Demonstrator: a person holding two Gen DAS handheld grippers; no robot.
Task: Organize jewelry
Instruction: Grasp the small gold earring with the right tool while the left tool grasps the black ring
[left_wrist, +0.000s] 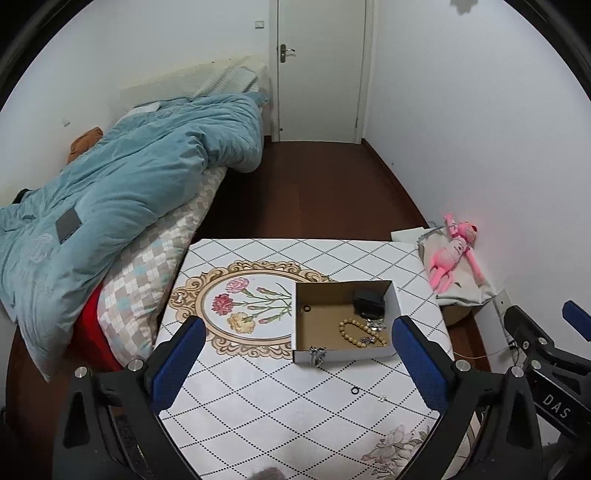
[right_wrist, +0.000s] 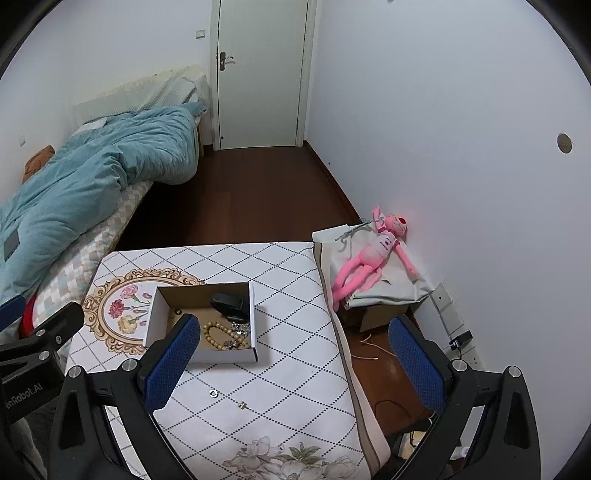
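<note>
An open cardboard box (left_wrist: 397, 297) (right_wrist: 252, 295) stands on the white diamond-patterned table (left_wrist: 258, 413) (right_wrist: 295, 332). In it lie a tan bead bracelet (left_wrist: 354, 332) (right_wrist: 216, 336), silver jewelry (left_wrist: 375, 325) (right_wrist: 240, 328), a small black ring (left_wrist: 305, 308) and a black case (left_wrist: 369, 301) (right_wrist: 229, 304). A silver piece (left_wrist: 317, 355) hangs over the box's front wall. A ring (left_wrist: 355, 390) (right_wrist: 213, 393) and a small silver stud (left_wrist: 382, 397) (right_wrist: 242, 405) lie on the table in front of the box. My left gripper (left_wrist: 299, 363) is open, above the table before the box. My right gripper (right_wrist: 295, 363) is open, right of the box.
A bed with a blue quilt (left_wrist: 110, 184) (right_wrist: 92, 170) runs along the left. A pink plush toy (left_wrist: 452, 254) (right_wrist: 373, 254) lies on a grey bag right of the table. A wall socket and cables (right_wrist: 458, 339) sit low on the right. A white door (left_wrist: 321, 70) is at the back.
</note>
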